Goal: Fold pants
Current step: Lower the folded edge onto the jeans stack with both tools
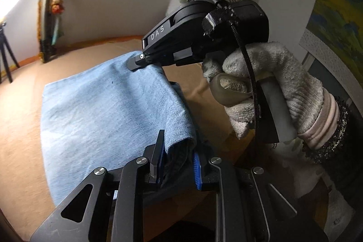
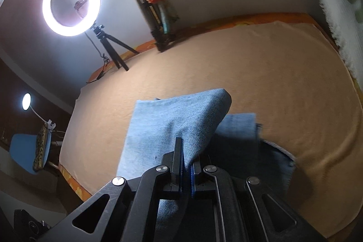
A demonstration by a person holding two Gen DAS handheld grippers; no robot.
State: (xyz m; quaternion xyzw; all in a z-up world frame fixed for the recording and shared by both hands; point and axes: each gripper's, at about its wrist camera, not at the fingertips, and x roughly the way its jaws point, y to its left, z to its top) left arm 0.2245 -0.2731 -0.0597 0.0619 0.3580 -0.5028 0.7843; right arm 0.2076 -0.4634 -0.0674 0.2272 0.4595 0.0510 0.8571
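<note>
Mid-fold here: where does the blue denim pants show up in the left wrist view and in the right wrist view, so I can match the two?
Left wrist: the pants fill the centre-left, their right edge pinched in the left hand-held gripper at the bottom.
Right wrist: the pants lie lower centre, a lifted fold running into the right hand-held gripper.
Shared landmark: the tripod on the tan cover's far edge.

Both your cams ride the grippers, looking down along the fingers, right up close to the pants [image 1: 109, 106]. Left one faces the right gripper [image 1: 136, 64]; both share the tan bed [image 2: 249, 74].
</note>
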